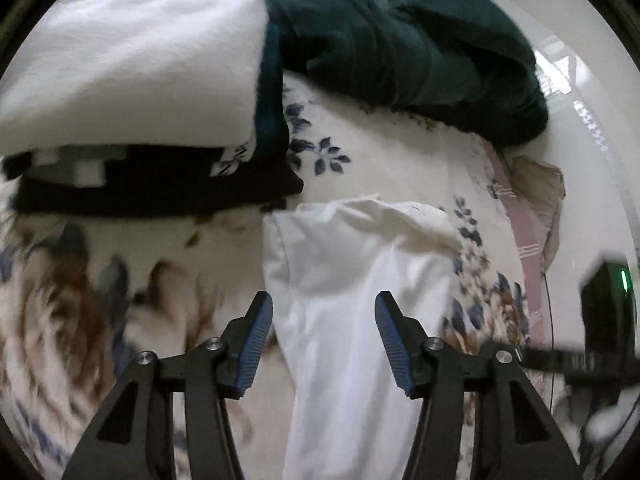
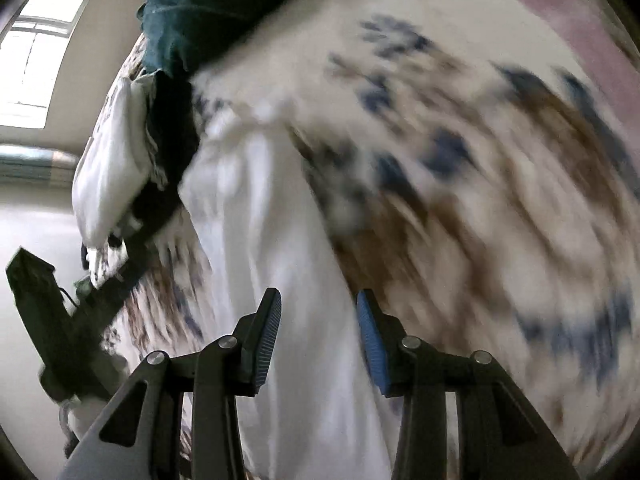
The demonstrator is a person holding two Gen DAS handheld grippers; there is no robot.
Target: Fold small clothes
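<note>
A white garment (image 1: 344, 296) lies crumpled on a floral bedspread (image 1: 392, 152). My left gripper (image 1: 324, 312) is open, its blue-padded fingers straddling the garment just above it. In the right wrist view the same white garment (image 2: 264, 248) runs up the middle, blurred by motion. My right gripper (image 2: 318, 308) is open over the garment's lower part, holding nothing. The other gripper's black body (image 2: 44, 320) shows at the lower left there, and the right gripper's body (image 1: 608, 320) shows at the right edge of the left wrist view.
A stack of folded clothes, white on top (image 1: 132, 68) with black beneath (image 1: 152, 188), sits at the left. A dark teal garment (image 1: 400, 40) is heaped at the back. The bed edge (image 1: 532, 248) and pale floor (image 1: 580, 184) are on the right. A window (image 2: 36, 52) is at the far left.
</note>
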